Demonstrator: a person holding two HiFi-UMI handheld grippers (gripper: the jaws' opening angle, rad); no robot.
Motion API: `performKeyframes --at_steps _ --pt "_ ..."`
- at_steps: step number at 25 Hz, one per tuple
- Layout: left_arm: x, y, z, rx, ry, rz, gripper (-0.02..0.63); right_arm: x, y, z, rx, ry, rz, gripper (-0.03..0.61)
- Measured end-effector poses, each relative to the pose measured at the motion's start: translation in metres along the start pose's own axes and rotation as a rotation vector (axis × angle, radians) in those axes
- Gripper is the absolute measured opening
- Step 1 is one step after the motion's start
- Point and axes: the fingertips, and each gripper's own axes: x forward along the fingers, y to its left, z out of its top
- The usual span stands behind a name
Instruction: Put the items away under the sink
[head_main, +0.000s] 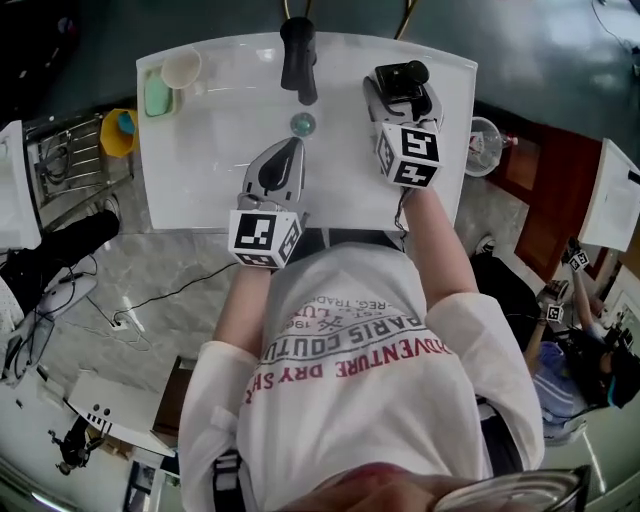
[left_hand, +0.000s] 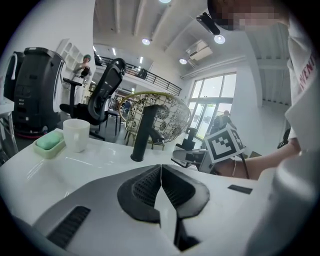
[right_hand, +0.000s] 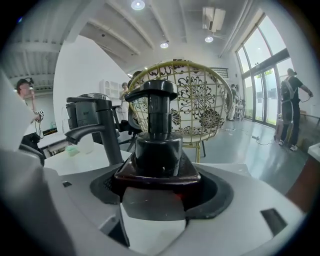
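At sink (head_main: 210, 150), bottle (right_hand: 153, 147) upright in right claw (right_hand: 160, 186)

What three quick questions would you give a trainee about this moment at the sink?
1. True or false: the left gripper has its jaws together with nothing between them.
2. What does the right gripper hold? A) a sponge B) a dark pump bottle C) a toothbrush
3. Fill in: the white cup and the green soap sit at the far ___ corner of the sink, by the person's own sides.

Key: 1 true; 2 B; 3 left.
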Motion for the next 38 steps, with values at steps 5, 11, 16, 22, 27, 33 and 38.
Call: performKeyframes --at_steps 5,11,16,22,27,33,38 --pt "-0.027 -0.016 -0.001 0.018 -0.009 -0.047 0.023 -0.050 0.020 0.001 0.012 -0.024 0.006 0.371" --pt "-0.065 -0.030 -0.006 0.086 -0.032 -0.142 0.023 -0.117 0.046 -0.007 0.086 -0.078 -0.050 0.371" --pt "-0.098 -0.039 -0.009 0.126 -0.046 -0.221 0.023 -0.164 0.076 -0.020 0.078 -0.100 -0.093 0.371" --pt "-0.139 -0.041 -0.013 0.140 -0.058 -0.269 0.023 -0.221 0.116 -0.035 0.128 -0.121 -0.125 0.371" --pt "-0.160 -0.059 -0.039 0.128 -0.035 -0.296 0.023 -0.260 0.134 -0.056 0.138 -0.109 -0.128 0.371" --pt "-0.173 -0.100 -0.068 0.140 -0.029 -0.330 0.023 -0.297 0.129 -0.080 0.121 -0.105 -0.103 0.371" --pt "-0.186 -0.129 -0.108 0.138 -0.002 -0.295 0.023 -0.334 0.126 -0.118 0.111 -0.092 -0.066 0.371"
